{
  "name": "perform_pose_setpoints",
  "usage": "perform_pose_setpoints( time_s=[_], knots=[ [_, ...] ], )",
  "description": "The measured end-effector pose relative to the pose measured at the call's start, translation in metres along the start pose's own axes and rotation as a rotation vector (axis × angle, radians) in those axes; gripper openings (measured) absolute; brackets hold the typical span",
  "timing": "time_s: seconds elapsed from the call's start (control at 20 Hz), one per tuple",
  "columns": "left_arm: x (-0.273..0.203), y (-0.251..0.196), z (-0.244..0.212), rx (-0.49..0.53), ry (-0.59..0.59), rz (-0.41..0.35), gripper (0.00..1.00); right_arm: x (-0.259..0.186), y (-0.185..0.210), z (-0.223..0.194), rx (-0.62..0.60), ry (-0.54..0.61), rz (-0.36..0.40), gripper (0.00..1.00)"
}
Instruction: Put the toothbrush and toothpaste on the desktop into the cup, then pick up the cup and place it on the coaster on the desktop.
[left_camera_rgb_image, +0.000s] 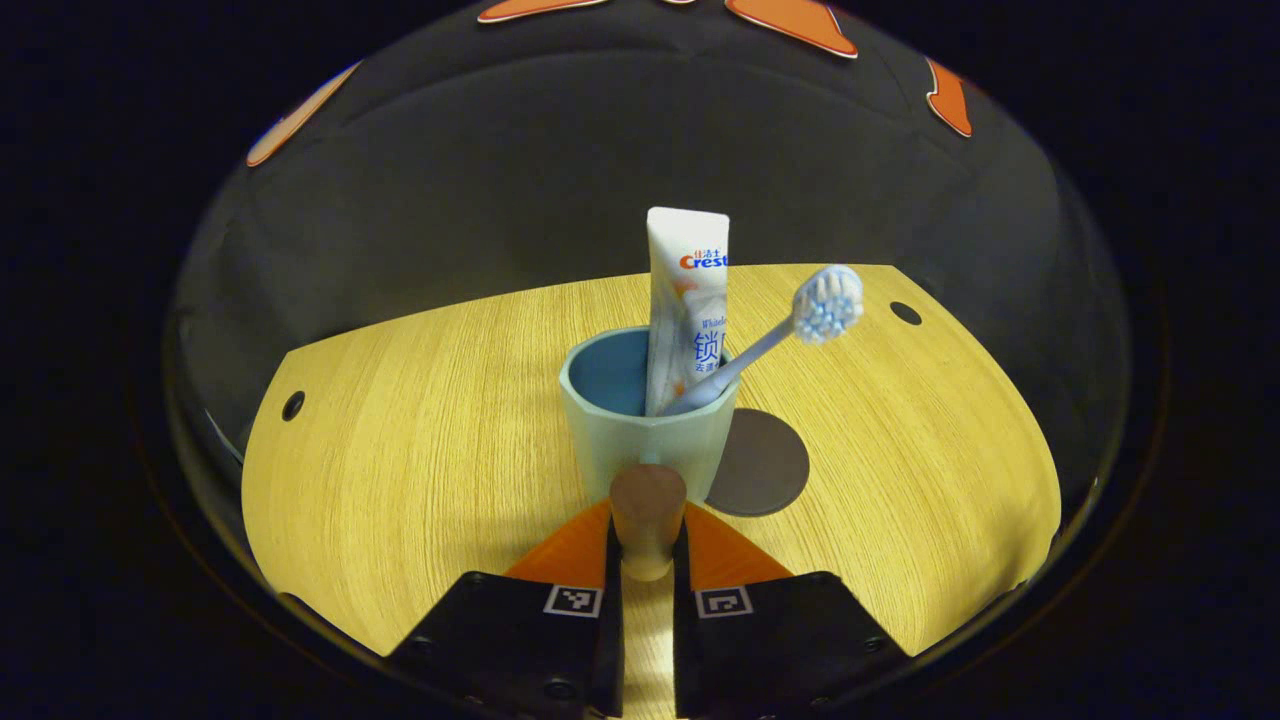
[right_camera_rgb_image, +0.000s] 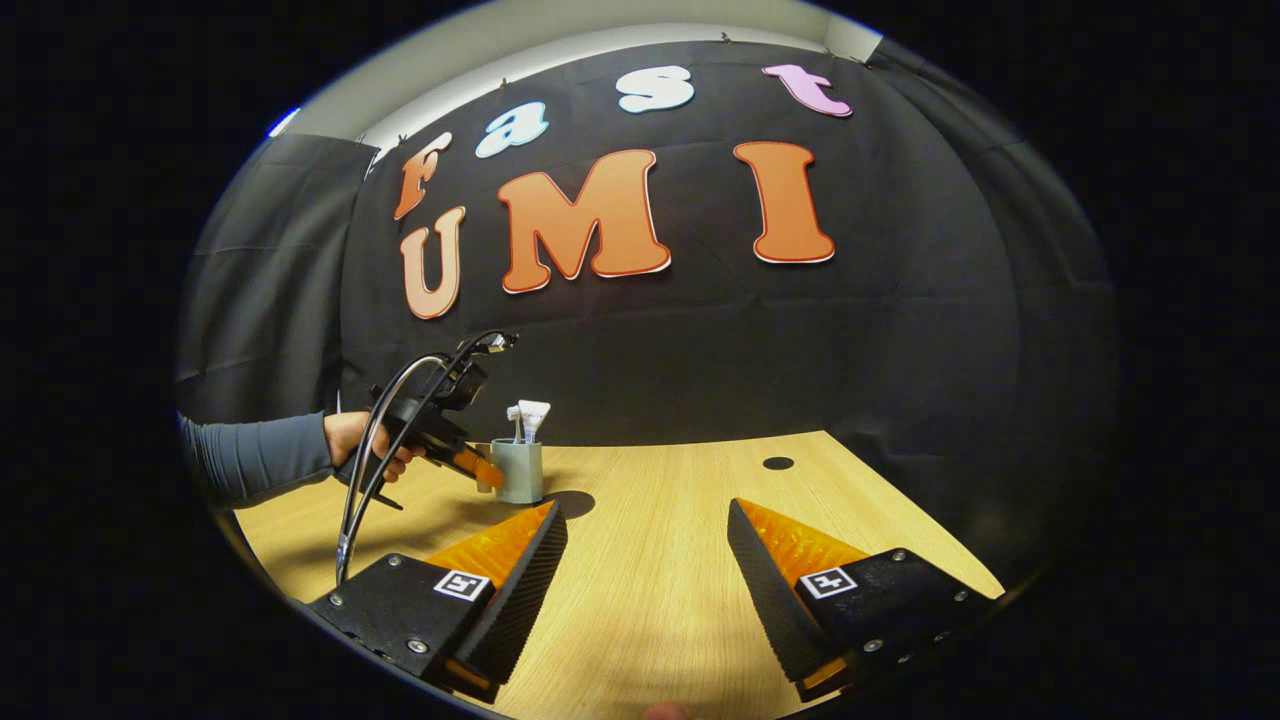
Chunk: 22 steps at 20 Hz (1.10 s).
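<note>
Both fingers of the left gripper (left_camera_rgb_image: 647, 540) clamp the brown handle (left_camera_rgb_image: 647, 515) of the cup (left_camera_rgb_image: 648, 425), which holds the toothpaste (left_camera_rgb_image: 686, 300) and toothbrush (left_camera_rgb_image: 790, 335) mid-tabletop (left_camera_rgb_image: 420, 420), beside the dark coaster (left_camera_rgb_image: 765, 462), while the right gripper (right_camera_rgb_image: 647, 530) gapes wide, near the tabletop's front edge.

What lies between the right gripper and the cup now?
Nothing: in the right gripper view, bare desktop runs from the open right gripper to the cup, which the left gripper holds by its handle.
</note>
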<state>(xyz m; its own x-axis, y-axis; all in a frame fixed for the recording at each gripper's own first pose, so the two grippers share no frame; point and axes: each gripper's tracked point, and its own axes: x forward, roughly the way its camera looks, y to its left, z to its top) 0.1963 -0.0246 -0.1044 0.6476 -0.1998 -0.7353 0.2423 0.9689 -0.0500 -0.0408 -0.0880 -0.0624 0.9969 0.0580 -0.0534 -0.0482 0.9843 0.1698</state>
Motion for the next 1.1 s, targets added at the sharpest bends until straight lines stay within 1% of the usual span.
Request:
perform_pose_setpoints(
  time_s=[0.2,0.3,0.45,0.5,0.55,0.6,0.65,0.75,0.8,0.85,0.9,0.95,1.0,1.05,1.1],
  knots=[
    [0.002,-0.003,-0.007,-0.014,0.032,-0.012,0.19,0.003,0.011,-0.003,-0.022,0.005,0.023,0.97],
    [0.002,-0.002,-0.008,0.01,0.049,-0.014,0.19,0.005,0.013,-0.005,-0.029,0.013,0.026,0.97],
    [0.002,0.001,-0.01,0.068,0.097,0.003,0.25,0.005,0.011,-0.004,-0.035,0.013,0.019,0.97],
    [0.004,0.0,-0.012,0.083,0.112,-0.003,0.28,0.005,0.01,-0.004,-0.033,0.013,0.018,0.97],
    [0.005,0.002,-0.012,0.103,0.124,-0.002,0.29,0.005,0.009,-0.004,-0.032,0.016,0.016,1.0],
    [0.002,0.002,-0.011,0.122,0.143,0.003,0.34,0.005,0.007,-0.004,-0.031,0.016,0.011,0.97],
    [0.001,0.002,-0.012,0.14,0.164,0.001,0.35,0.005,0.004,-0.005,-0.03,0.017,0.007,0.97],
    [0.002,0.001,-0.008,0.165,0.202,-0.004,0.36,0.005,0.0,-0.005,-0.023,0.019,-0.003,0.96],
    [0.003,0.001,-0.007,0.177,0.217,-0.003,0.29,0.006,-0.002,-0.005,-0.019,0.02,-0.007,0.97],
    [0.005,-0.001,-0.007,0.193,0.233,0.0,0.35,0.006,-0.004,-0.006,-0.016,0.019,-0.011,0.97],
    [0.006,-0.002,-0.006,0.209,0.248,0.003,0.37,0.005,-0.006,-0.007,-0.014,0.02,-0.018,0.97],
    [0.008,-0.004,-0.007,0.221,0.267,0.006,0.29,0.006,-0.01,-0.007,-0.007,0.019,-0.026,0.97],
    [0.013,-0.006,-0.007,0.218,0.276,0.015,0.37,0.007,-0.012,-0.008,0.002,0.019,-0.031,0.97],
    [0.019,-0.01,-0.005,0.216,0.275,0.005,0.29,0.007,-0.013,-0.008,0.013,0.016,-0.036,0.97],
    [0.023,-0.015,-0.003,0.207,0.27,0.002,0.38,0.009,-0.014,-0.008,0.025,0.014,-0.037,0.97]
  ],
)
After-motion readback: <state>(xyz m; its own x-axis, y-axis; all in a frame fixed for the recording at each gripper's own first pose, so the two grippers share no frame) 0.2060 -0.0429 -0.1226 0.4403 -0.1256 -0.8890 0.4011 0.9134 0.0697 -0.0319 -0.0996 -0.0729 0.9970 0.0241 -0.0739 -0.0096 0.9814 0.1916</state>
